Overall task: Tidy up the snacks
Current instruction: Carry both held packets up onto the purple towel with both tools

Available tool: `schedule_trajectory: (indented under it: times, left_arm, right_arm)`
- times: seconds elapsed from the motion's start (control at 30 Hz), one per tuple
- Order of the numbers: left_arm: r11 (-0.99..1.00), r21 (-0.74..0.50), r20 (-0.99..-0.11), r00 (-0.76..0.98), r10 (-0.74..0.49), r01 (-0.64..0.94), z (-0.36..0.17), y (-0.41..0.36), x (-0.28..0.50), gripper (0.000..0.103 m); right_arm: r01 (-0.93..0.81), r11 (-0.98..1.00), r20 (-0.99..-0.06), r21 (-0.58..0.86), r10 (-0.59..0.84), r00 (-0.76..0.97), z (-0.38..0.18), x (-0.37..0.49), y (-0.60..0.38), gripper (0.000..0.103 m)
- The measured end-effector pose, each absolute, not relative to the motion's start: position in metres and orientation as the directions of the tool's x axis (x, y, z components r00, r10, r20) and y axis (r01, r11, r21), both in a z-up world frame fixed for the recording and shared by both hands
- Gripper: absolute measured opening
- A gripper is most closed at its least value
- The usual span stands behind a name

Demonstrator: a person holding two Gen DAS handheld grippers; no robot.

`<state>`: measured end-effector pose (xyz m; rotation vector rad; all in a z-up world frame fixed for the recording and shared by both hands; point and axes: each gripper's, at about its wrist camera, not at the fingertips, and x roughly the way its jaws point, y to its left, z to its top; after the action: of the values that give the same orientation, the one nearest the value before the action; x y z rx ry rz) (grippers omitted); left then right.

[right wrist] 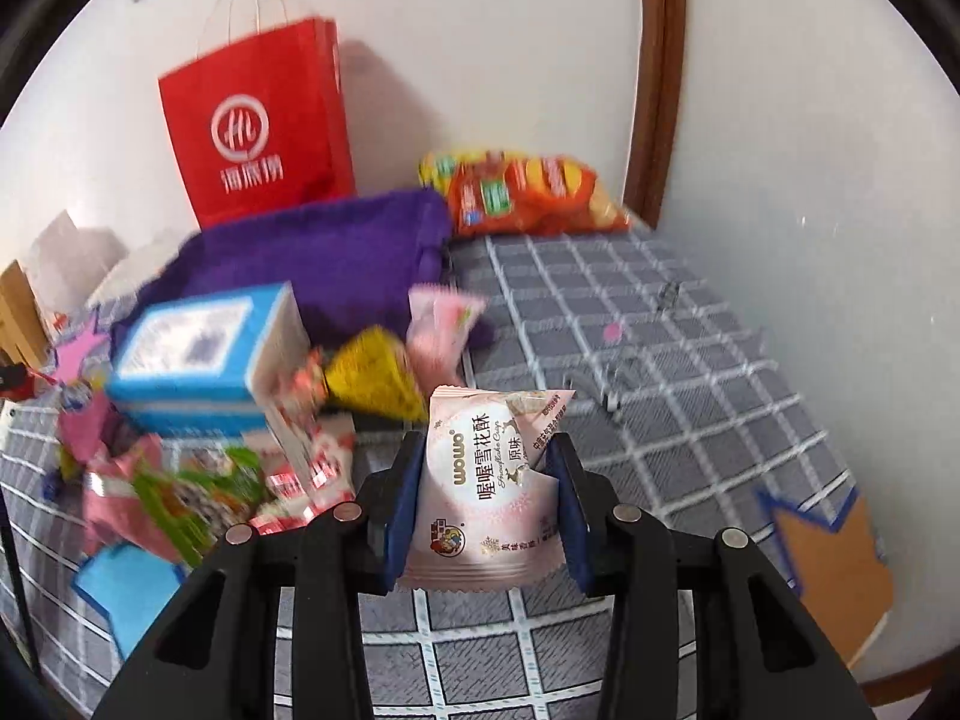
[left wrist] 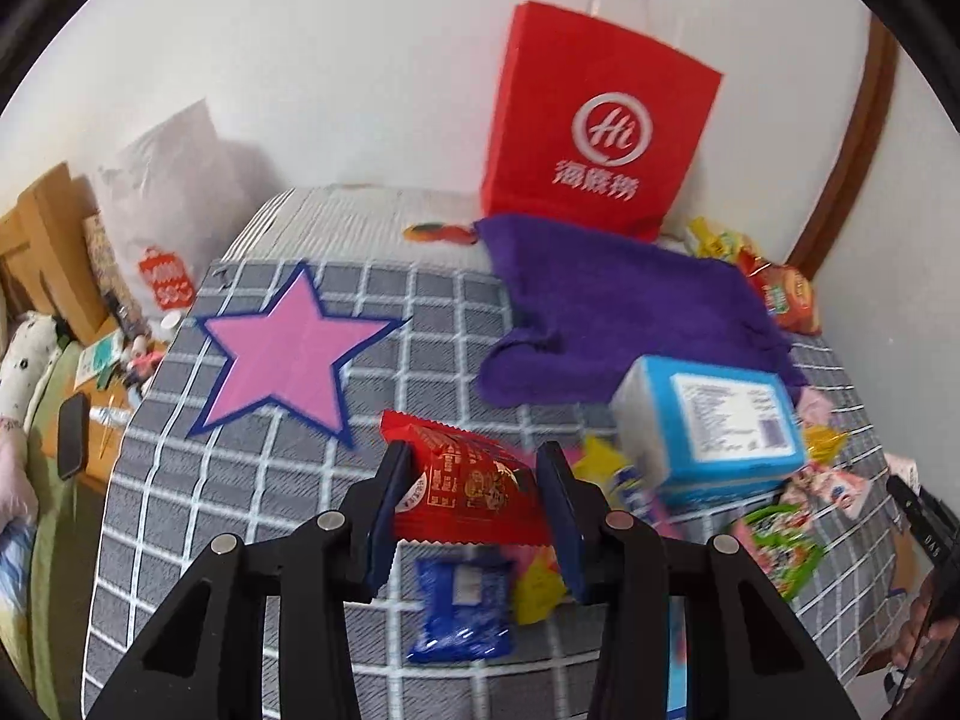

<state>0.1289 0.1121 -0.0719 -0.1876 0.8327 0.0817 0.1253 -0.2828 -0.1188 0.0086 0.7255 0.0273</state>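
Left gripper [left wrist: 474,480] tilted downward, clamped on a red snack packet [left wrist: 465,489] held above the checked bedsheet [left wrist: 180,516]. Right gripper [right wrist: 486,480] also angled down, gripping a pale pink snack packet [right wrist: 486,480] clear of the sheet. Ahead-left of left gripper: pink star [left wrist: 288,354]. Beyond: purple towel [left wrist: 618,306], red paper bag [left wrist: 600,120] against white wall. Blue box [left wrist: 714,426] just right of left gripper.

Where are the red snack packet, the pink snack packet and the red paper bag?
red snack packet [left wrist: 468,486]: left wrist view, printed front between the fingers.
pink snack packet [right wrist: 486,480]: right wrist view, printed front.
red paper bag [left wrist: 600,138]: left wrist view, white logo.
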Motion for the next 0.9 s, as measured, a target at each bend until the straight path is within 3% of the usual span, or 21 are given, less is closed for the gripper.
schedule_trajectory:
  times: [0.43, 0.9]
  left_arm:
    - [0.994, -0.097, -0.696, 0.718, -0.031, -0.05, -0.022, 0.07, 0.192, 0.041]
    - [0.996, -0.092, -0.68, 0.731, -0.049, -0.019, -0.013, 0.062, 0.28, 0.041]
  right_arm:
    - [-0.132, 0.991, -0.543, 0.019, 0.121, 0.831, -0.016, 0.184, -0.234, 0.041]
    - [-0.243, 0.968, -0.527, 0.069, 0.242, 0.815, 0.004, 0.283, -0.172, 0.041]
